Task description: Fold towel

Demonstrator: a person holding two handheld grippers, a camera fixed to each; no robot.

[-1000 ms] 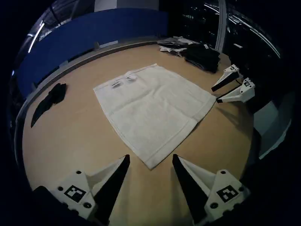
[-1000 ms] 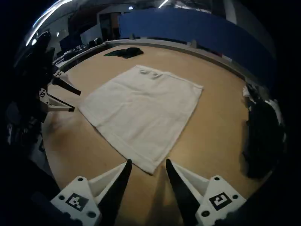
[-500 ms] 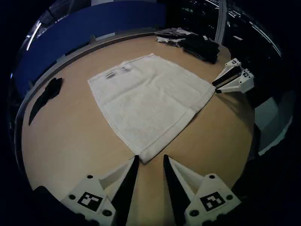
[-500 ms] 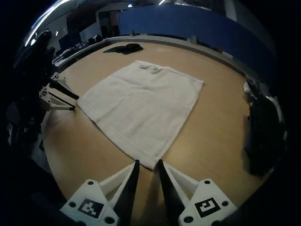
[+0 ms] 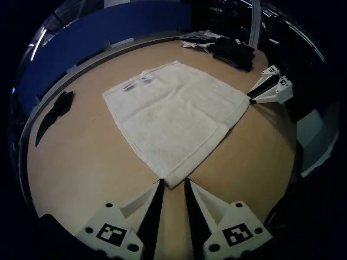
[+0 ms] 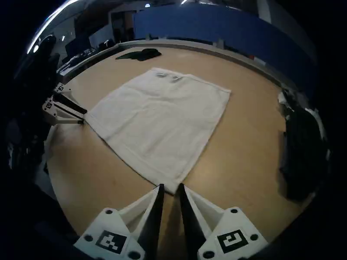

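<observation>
A white towel (image 5: 173,112) lies spread flat on the wooden table (image 5: 86,164). In the left gripper view, its near corner sits between the fingers of my left gripper (image 5: 173,181), whose jaws are drawn in against it. At the towel's right corner my right gripper (image 5: 250,97) rests on the table. In the right gripper view, the towel (image 6: 165,117) points a corner into my right gripper (image 6: 171,187), pinched narrowly on it. My left gripper (image 6: 84,118) holds the towel's left corner there.
A pile of dark and light clothes (image 5: 225,47) lies at the table's far right, seen too as a dark clothes pile (image 6: 303,147). A black cloth (image 5: 56,110) lies at the left edge. A blue partition (image 5: 104,30) runs behind the table.
Both grippers have slid forward onto the towel's near corners and their fingers have drawn together from wide apart to a narrow pinch. The towel itself has stayed flat.
</observation>
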